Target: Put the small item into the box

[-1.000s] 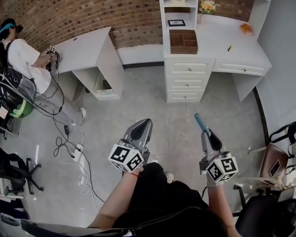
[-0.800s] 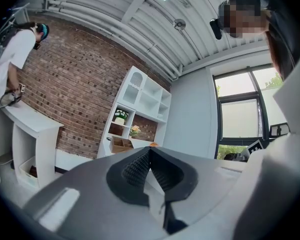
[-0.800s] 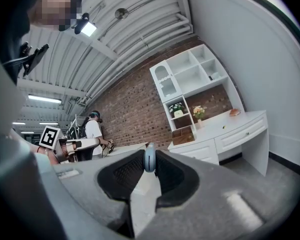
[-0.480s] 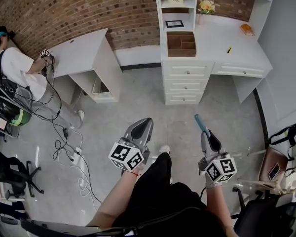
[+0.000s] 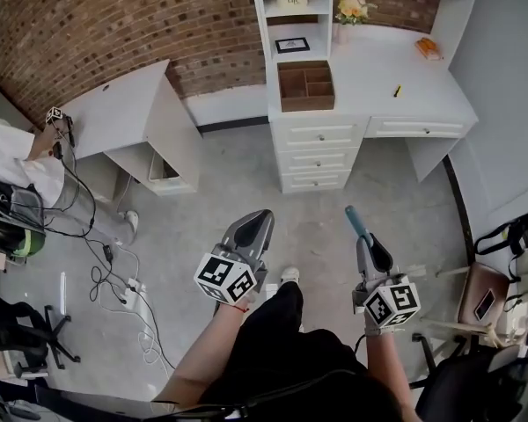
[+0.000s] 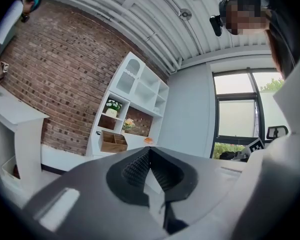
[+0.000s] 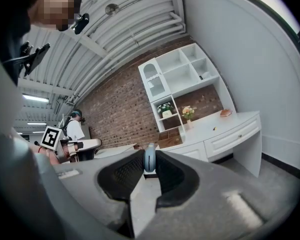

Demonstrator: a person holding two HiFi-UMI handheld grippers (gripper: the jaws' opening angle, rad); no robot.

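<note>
A wooden box (image 5: pixel 306 86) with compartments stands on the white desk (image 5: pixel 405 104) far ahead, against the shelf unit; it also shows as the box (image 6: pixel 113 141) in the left gripper view and the box (image 7: pixel 169 140) in the right gripper view. My right gripper (image 5: pixel 367 243) is held low over the floor, shut on a small blue item (image 5: pixel 355 221) that sticks out past its tips. That blue item (image 7: pixel 149 157) sits upright between the pads of the right gripper (image 7: pixel 149 171). My left gripper (image 5: pixel 260 220) is beside it, jaws shut at the tips of the left gripper (image 6: pixel 150 153), empty.
A second white desk (image 5: pixel 114 112) stands at the left by the brick wall, with a person (image 5: pixel 13 161) next to it. Cables and a power strip (image 5: pixel 114 280) lie on the floor at left. A black chair (image 5: pixel 18 323) is at lower left; a stool (image 5: pixel 484 293) at right.
The head view has shifted, so the desk and box sit further left and the person at left slides toward the edge. Both grippers keep their pose; the blue item stays held.
</note>
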